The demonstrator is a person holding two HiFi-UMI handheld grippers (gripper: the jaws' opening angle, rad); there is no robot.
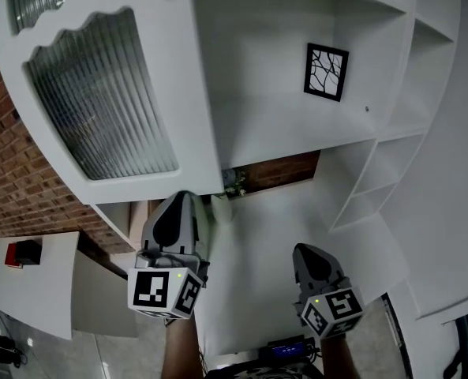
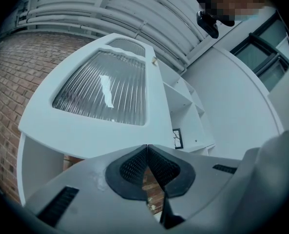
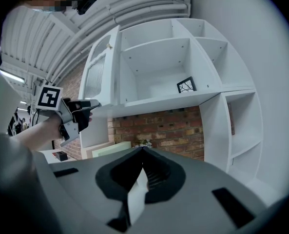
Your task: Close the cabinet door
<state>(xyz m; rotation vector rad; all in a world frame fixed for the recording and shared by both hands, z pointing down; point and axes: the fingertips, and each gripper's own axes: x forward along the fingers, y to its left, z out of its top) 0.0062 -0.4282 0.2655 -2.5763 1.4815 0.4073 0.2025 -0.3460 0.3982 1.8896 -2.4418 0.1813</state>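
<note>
The white cabinet door, with a ribbed glass pane, stands swung open at the left of the open cabinet. A small knob sits on its free edge. My left gripper is shut and empty, its tip right at the door's lower edge near the free corner. The right gripper view shows the left gripper at that bottom edge of the door. My right gripper hangs lower and to the right, shut with nothing in it, pointing at the brick wall below the cabinet.
A small black-framed picture stands on the cabinet's shelf. Narrow open shelves adjoin at the right. A brick wall runs at the left, with a white counter bearing a small dark and red object.
</note>
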